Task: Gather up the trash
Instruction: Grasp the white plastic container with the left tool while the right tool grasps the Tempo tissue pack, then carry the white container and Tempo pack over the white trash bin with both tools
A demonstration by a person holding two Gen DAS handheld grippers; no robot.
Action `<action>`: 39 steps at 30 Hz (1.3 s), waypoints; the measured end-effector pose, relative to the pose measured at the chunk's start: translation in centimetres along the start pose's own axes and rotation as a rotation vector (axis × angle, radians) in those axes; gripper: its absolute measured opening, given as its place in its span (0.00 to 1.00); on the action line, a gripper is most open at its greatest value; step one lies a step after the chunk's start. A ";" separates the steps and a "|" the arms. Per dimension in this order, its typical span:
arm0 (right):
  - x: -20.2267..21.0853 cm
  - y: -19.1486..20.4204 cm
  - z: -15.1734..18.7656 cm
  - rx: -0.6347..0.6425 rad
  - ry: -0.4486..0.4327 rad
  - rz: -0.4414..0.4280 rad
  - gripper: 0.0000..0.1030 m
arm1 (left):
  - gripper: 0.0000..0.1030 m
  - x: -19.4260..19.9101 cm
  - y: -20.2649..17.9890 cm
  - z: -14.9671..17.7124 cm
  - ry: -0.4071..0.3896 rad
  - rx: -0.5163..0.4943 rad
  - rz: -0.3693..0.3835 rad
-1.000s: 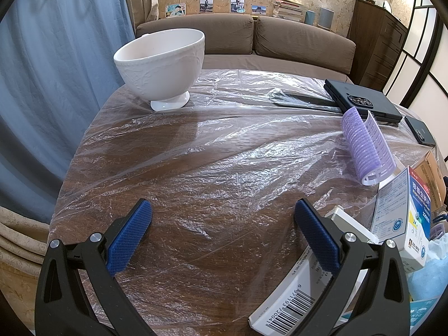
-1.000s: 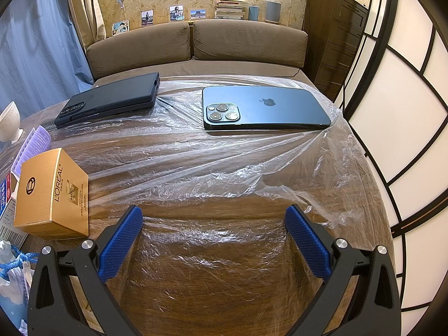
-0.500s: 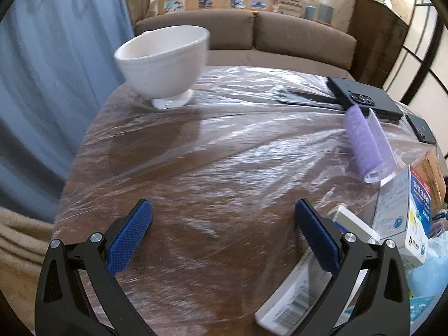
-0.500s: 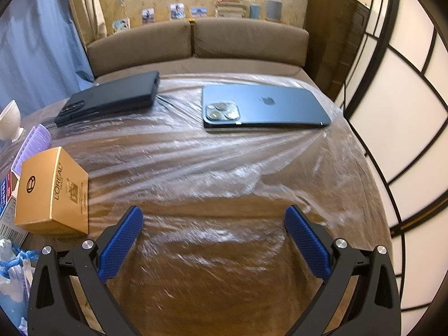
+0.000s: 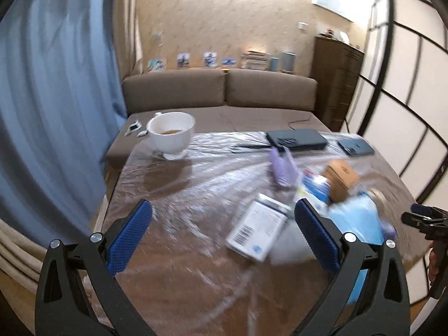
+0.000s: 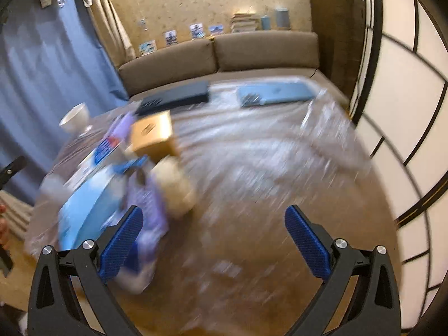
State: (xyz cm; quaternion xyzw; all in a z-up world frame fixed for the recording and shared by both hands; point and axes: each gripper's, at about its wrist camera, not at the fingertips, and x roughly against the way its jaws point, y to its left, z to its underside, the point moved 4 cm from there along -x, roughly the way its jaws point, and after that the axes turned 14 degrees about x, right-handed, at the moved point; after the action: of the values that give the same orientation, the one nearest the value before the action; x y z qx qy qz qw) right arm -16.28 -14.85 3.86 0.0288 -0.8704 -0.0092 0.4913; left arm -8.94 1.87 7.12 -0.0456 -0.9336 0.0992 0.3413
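Observation:
A heap of trash lies on the plastic-covered round table [image 5: 179, 252]: a white barcode box [image 5: 256, 231], a blue and white box [image 5: 316, 190], a gold carton [image 5: 341, 179] [image 6: 152, 134], a purple ridged piece [image 5: 281, 166], and a light blue bag [image 5: 355, 221] [image 6: 84, 212]. My left gripper [image 5: 221, 232] is open and empty, raised above the table's left front. My right gripper [image 6: 212, 238] is open and empty, with its left finger beside the blue bag. Both views are motion-blurred.
A white footed bowl [image 5: 171, 133] [image 6: 75, 119] stands at the far left. A black phone case [image 5: 296, 137] [image 6: 175, 97] and a blue phone [image 5: 355, 147] [image 6: 274, 93] lie at the far side. A brown sofa [image 5: 218, 95] sits behind, a curtain [image 5: 56, 112] at the left.
Both grippers have pulled back and risen, so much more of the table and room shows. The trash heap now lies in front of both. The jaws stay open.

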 end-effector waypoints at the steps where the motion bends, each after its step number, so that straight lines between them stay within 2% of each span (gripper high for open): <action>1: 0.1 0.8 0.5 0.004 0.003 0.000 0.96 | 0.99 0.5 -0.6 0.7 0.003 -0.025 0.013; 4: -1.0 2.7 1.8 0.034 0.035 0.014 0.95 | 0.99 0.1 -2.5 2.7 0.035 -0.091 0.020; 7: -2.0 4.3 2.2 0.034 0.042 -0.014 0.92 | 0.99 -1.7 -3.7 3.9 0.067 -0.119 0.031; 12: -3.5 5.4 1.8 0.053 0.040 -0.022 0.87 | 0.99 -4.1 -4.6 4.3 0.107 -0.087 0.062; 17: -4.3 6.2 1.3 0.059 0.035 -0.060 0.73 | 0.98 -4.8 -4.8 3.9 0.116 -0.033 0.124; 18: -4.4 6.4 1.3 0.057 0.035 -0.072 0.71 | 0.93 -4.9 -5.0 3.9 0.115 -0.039 0.134; 20: -4.6 6.6 1.3 0.045 0.032 -0.115 0.59 | 0.83 -5.2 -5.3 4.0 0.129 -0.046 0.150; 22: -4.6 6.8 1.4 0.041 0.034 -0.127 0.57 | 0.73 -5.6 -5.4 4.1 0.155 -0.040 0.168; 24: -4.5 6.9 1.4 0.044 0.034 -0.128 0.57 | 0.73 -5.7 -5.3 4.3 0.167 -0.023 0.172; 26: -4.4 6.9 1.4 0.034 0.031 -0.136 0.58 | 0.69 -5.8 -5.1 4.4 0.171 -0.003 0.184; 27: -4.4 6.9 1.4 0.032 0.029 -0.140 0.58 | 0.61 -5.8 -5.0 4.5 0.179 0.007 0.195; 31: -4.3 7.1 1.4 0.034 0.027 -0.152 0.56 | 0.59 -5.6 -4.9 4.6 0.174 0.006 0.193; 39: -3.7 7.3 1.4 0.022 0.013 -0.192 0.34 | 0.57 -5.1 -4.4 4.1 0.161 0.003 0.178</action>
State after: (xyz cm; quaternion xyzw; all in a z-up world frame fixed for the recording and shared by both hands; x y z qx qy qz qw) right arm -15.91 -7.33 0.29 0.1176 -0.8605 -0.0467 0.4935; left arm -7.75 -3.84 1.78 -0.1356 -0.8953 0.1266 0.4050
